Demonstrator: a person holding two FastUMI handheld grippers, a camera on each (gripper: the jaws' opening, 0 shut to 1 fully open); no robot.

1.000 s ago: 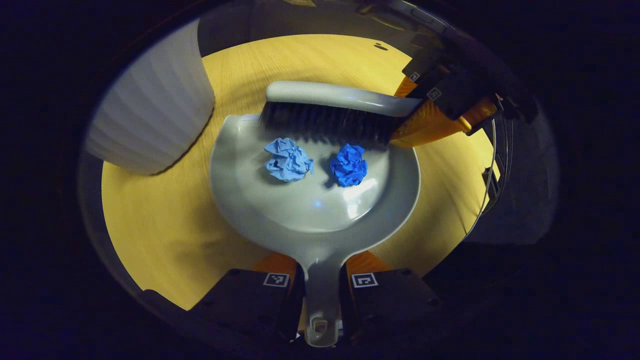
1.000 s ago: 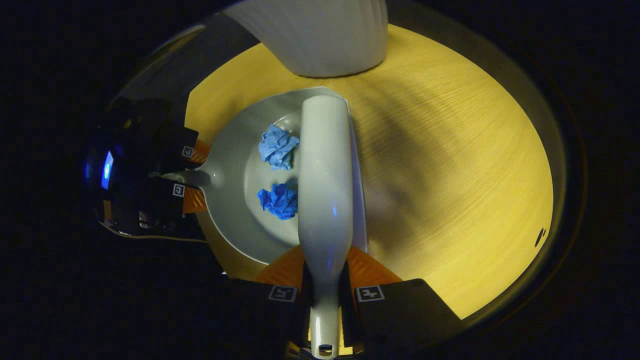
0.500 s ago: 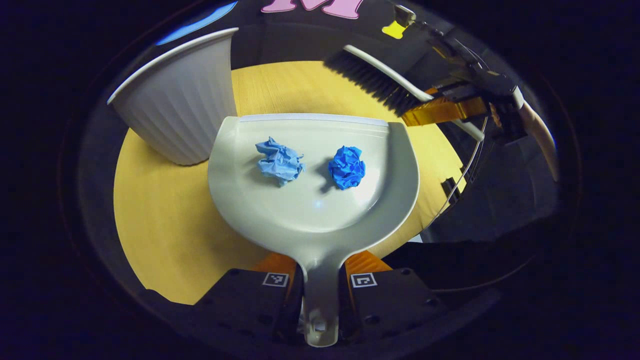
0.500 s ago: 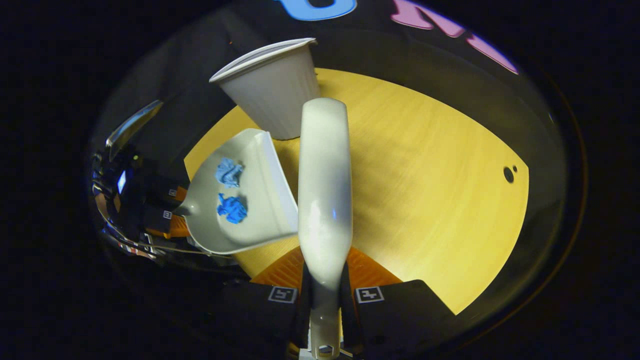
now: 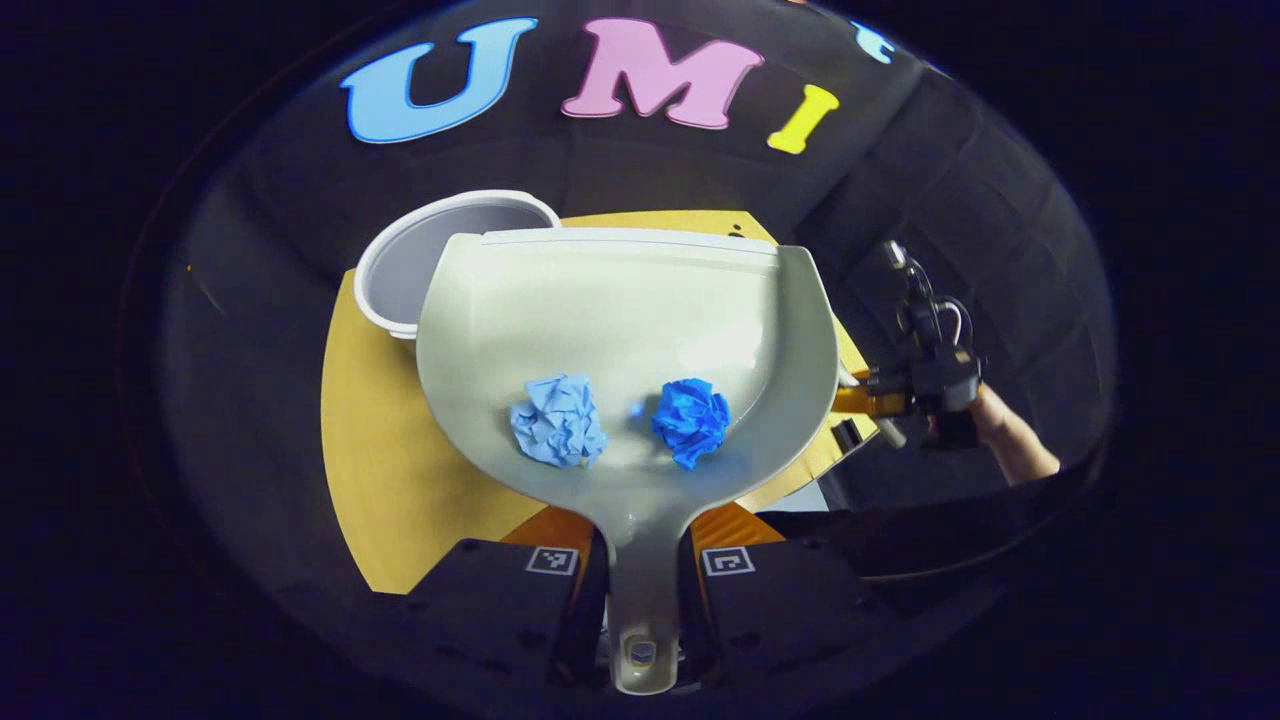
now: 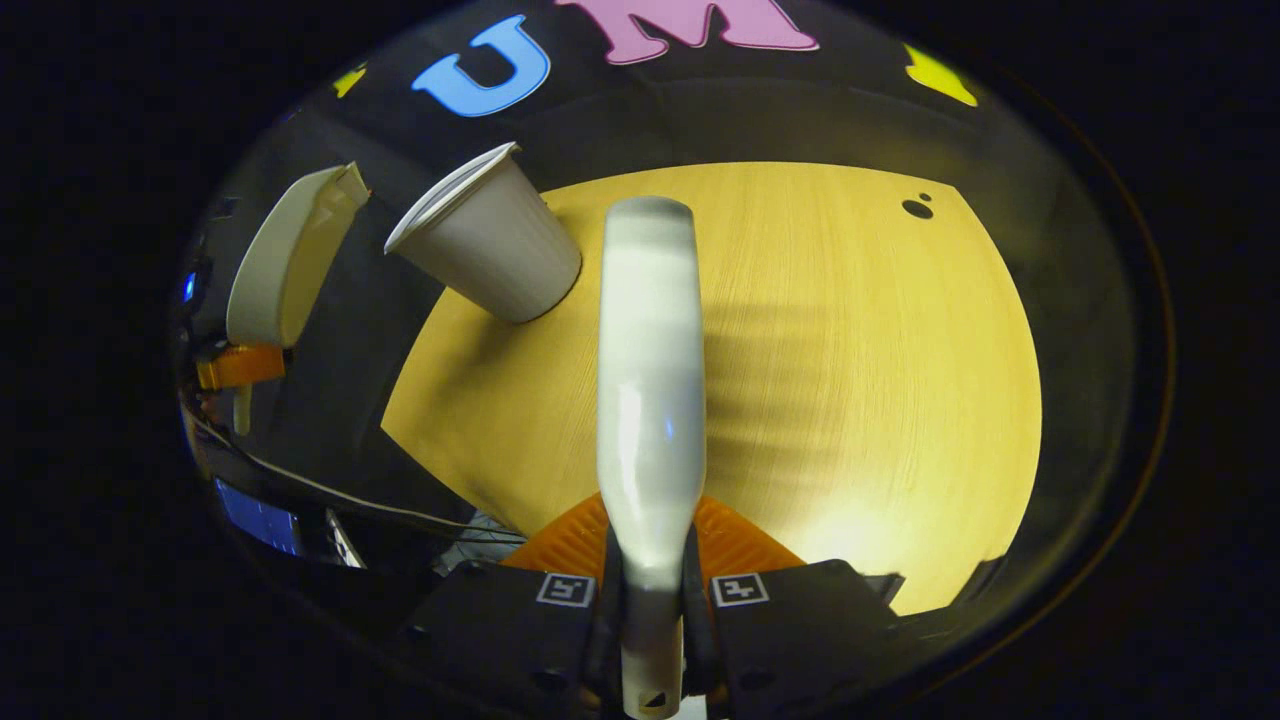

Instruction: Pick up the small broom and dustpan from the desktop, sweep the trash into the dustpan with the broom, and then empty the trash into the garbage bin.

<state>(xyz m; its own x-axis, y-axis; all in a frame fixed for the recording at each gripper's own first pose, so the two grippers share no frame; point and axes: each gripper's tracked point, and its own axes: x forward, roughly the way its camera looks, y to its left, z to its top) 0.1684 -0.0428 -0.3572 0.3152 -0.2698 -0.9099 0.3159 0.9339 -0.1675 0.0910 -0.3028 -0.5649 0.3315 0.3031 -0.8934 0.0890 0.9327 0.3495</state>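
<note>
Left gripper (image 5: 640,570): clamped on dustpan (image 5: 620,300) handle; two blue paper wads (image 5: 558,433) inside.
Right gripper (image 6: 650,600): clamped on broom (image 6: 650,380).
Garbage bin (image 5: 420,265): at 11 o'clock.

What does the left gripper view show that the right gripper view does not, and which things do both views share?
Left gripper view alone: two blue paper balls, light and dark, lying in the dustpan, and a hand holding the right tongs.

Right gripper view alone: the broom seen from behind, clamped in the right tongs, and a dark spot on the table.

Both: dustpan, white bin, yellow table.
</note>
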